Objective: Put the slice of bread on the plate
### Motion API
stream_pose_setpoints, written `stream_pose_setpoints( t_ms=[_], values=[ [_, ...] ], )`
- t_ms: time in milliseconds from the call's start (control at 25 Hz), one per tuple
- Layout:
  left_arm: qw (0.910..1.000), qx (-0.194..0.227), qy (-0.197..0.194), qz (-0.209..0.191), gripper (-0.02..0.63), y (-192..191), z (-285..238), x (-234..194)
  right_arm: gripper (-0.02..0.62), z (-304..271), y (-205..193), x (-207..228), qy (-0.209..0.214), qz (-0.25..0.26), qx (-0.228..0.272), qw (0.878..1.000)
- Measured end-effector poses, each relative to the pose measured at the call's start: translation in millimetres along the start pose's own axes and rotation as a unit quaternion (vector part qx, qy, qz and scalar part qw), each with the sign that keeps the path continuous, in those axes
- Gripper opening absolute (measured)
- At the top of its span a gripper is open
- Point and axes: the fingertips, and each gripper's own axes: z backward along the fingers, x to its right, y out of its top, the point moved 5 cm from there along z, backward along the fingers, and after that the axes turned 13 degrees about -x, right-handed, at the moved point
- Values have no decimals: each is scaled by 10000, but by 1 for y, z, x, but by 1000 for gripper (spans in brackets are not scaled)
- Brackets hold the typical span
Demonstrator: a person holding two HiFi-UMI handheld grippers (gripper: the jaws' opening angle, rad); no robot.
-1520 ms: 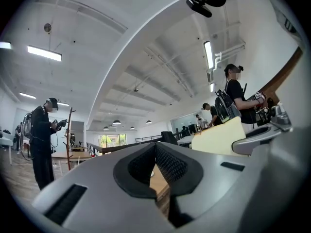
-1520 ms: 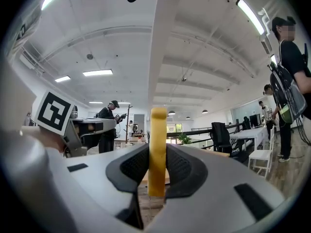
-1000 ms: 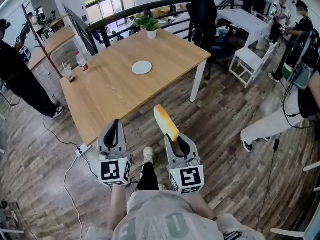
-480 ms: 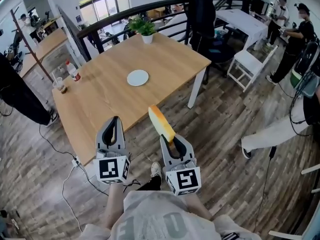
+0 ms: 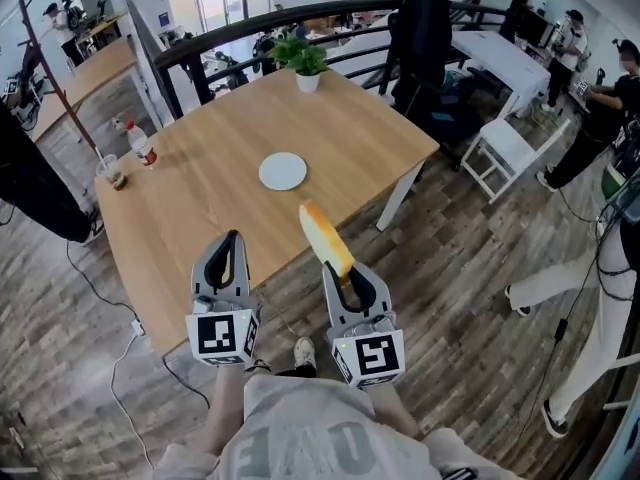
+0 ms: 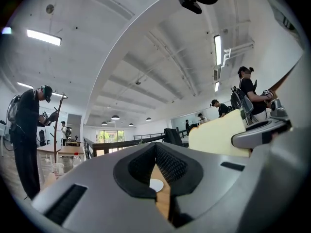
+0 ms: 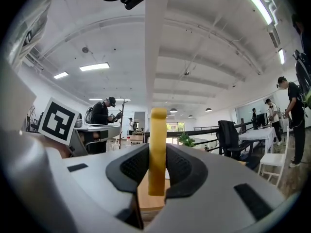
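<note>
The right gripper has its jaws closed part-way on the bread, pinching its lower end so the slice stands on edge and juts forward in the air, short of the near edge of the counter and well apart from the plate near the counter's middle. The left gripper has its jaws together on nothing. To do the carry well, the person likely needs to keep the grip firm but not crushing, bring the slice over the plate, roll it flat and low, then part the jaws so it drops inside the rim. Counted: one bread, one plate, two grippers, and on the counter's far side one bottle, one cup and one plant
</note>
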Motion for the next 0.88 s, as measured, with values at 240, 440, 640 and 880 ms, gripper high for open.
stream_pose_setpoints(
  t_ms=[240, 440, 640, 880],
  values=[
    [9998, 28, -73, 167, 9, -6, -36, -9, 92, -32, 1, 18, -101, 3, -223, 9997],
    [9993, -42, -43, 379, 9, -14, -52, -31, 92, -55, 14, 20, -151, 250, -376, 9989],
    [9989, -34, 42, 475, 9, -21, -54, -33, 92, -60, 9, 21, -155, 273, -624, 9976],
    [9984, -40, 162, 546, 9, -21, -67, -49, 92, -83, 13, 19, -59, 299, -686, 9972]
  ],
)
